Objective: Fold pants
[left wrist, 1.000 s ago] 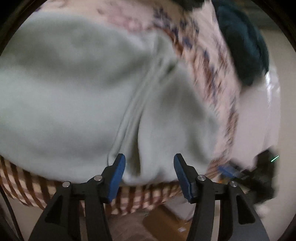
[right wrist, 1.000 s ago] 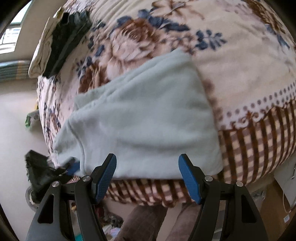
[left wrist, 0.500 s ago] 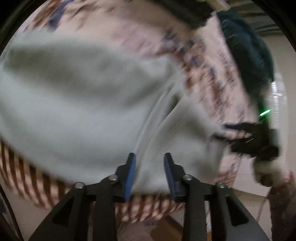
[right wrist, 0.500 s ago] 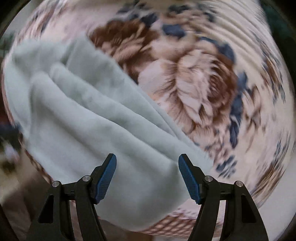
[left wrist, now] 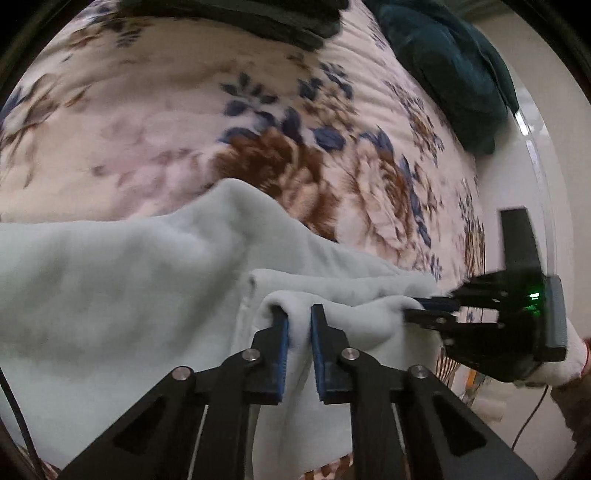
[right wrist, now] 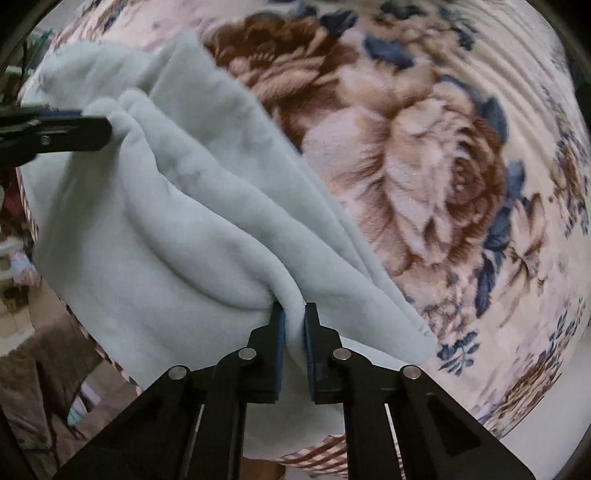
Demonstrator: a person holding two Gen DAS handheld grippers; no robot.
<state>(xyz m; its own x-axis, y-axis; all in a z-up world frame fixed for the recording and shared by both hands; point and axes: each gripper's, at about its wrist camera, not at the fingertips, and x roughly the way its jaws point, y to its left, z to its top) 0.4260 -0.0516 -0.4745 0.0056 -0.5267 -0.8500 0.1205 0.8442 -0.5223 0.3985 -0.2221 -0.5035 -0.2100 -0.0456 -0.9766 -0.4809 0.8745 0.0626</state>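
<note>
The pale mint fleece pants (left wrist: 122, 280) lie on a floral blanket at the bed's near edge. My left gripper (left wrist: 299, 314) is shut on a fold of the pants' edge and holds it lifted. In the left wrist view the right gripper (left wrist: 424, 310) pinches the same edge further right. In the right wrist view my right gripper (right wrist: 293, 312) is shut on a raised ridge of the pants (right wrist: 166, 221), and the left gripper (right wrist: 99, 129) holds the far corner at the upper left.
The floral blanket (left wrist: 258, 122) covers the bed beyond the pants. A dark teal cushion (left wrist: 454, 66) lies at the far right and dark folded clothing (left wrist: 258, 14) at the top. The blanket's checked border (right wrist: 314, 458) hangs over the bed edge.
Both grippers closed from wide open onto the pants' near edge. The pants went from lying flat to being lifted and bunched between them.
</note>
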